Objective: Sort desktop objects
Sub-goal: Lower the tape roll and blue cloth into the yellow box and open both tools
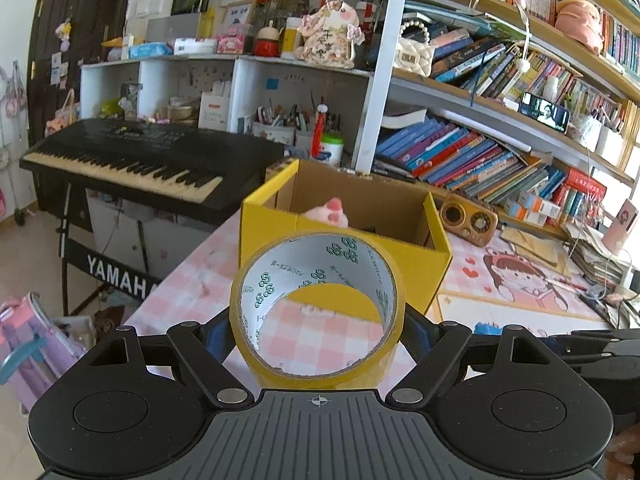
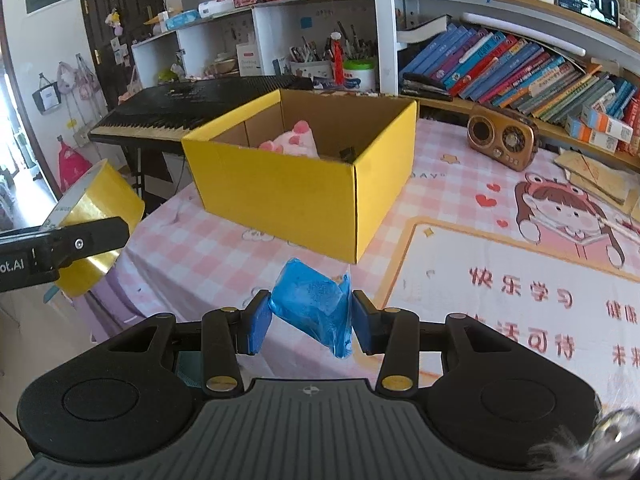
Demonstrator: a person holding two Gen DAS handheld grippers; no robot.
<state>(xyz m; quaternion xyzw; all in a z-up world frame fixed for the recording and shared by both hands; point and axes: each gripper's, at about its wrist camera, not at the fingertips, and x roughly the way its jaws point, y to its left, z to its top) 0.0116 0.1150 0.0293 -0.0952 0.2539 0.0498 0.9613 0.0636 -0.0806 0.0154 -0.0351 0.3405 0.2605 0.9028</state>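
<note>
My left gripper [image 1: 318, 330] clamps tape [image 1: 316, 312], bore facing the box [image 1: 344, 256]; right gripper [image 2: 310, 316] pinches blue packet [image 2: 314, 306] before it.

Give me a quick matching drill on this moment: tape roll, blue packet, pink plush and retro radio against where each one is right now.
Things:
1. tape roll
2. blue packet
3. pink plush
4. retro radio

Places:
A. inside the yellow box
B. clamped in the right gripper
C. on the tablecloth by the bookshelf
D. clamped in the left gripper

Pairs: 1-D, 2-B, 3-A, 4-C
</note>
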